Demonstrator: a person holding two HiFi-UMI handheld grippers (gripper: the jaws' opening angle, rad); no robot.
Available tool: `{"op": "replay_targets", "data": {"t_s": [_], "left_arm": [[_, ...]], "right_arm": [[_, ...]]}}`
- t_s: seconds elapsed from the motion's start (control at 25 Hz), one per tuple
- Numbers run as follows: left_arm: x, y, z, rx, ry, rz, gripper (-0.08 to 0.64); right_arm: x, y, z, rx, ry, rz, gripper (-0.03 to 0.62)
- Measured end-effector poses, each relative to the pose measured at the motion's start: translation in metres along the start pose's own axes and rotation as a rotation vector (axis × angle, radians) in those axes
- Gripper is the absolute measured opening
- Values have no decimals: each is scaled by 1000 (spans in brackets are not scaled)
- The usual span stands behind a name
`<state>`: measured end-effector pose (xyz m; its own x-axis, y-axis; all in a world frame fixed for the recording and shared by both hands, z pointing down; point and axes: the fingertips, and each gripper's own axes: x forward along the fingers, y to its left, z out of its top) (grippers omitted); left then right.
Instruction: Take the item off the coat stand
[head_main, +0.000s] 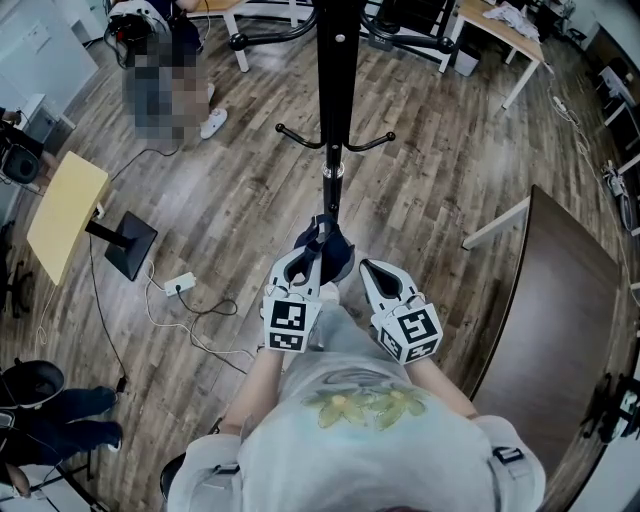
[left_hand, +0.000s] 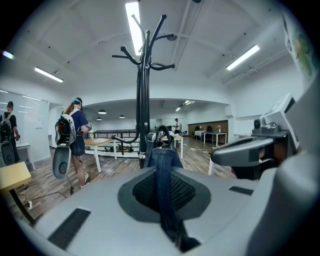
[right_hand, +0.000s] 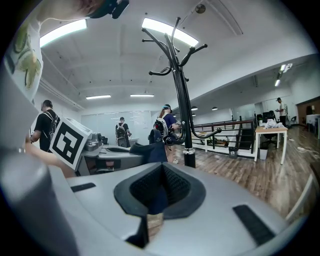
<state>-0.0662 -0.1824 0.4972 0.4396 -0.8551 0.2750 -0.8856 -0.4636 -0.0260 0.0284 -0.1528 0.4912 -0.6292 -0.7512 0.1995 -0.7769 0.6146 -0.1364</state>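
The black coat stand (head_main: 335, 60) rises right in front of me, with curved hooks (head_main: 335, 142) lower on its pole. A dark blue denim item (head_main: 328, 245) hangs at the pole just below them. My left gripper (head_main: 312, 250) is shut on it. In the left gripper view (left_hand: 162, 195) a denim strap (left_hand: 161, 170) runs between the shut jaws up to a low hook (left_hand: 161, 132) of the stand (left_hand: 143, 90). My right gripper (head_main: 365, 268) sits close beside it. Its jaws (right_hand: 157, 200) are shut on blue cloth with a tan patch (right_hand: 154, 222). More denim (right_hand: 150, 149) shows by the stand (right_hand: 181, 95).
A person (head_main: 160, 80) stands at the far left near a yellow board on a black base (head_main: 65, 210). A power strip with cables (head_main: 180, 285) lies on the wood floor. A dark table (head_main: 560, 300) is at my right, white tables (head_main: 500, 30) farther back.
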Motion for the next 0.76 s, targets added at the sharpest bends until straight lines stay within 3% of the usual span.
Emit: {"op": "replay_targets", "data": {"t_s": [0.76], "left_arm": [[2,-4,-7,-19,17,-13,23]], "right_arm": [[4,1,-1,-3,9,10,6]]}}
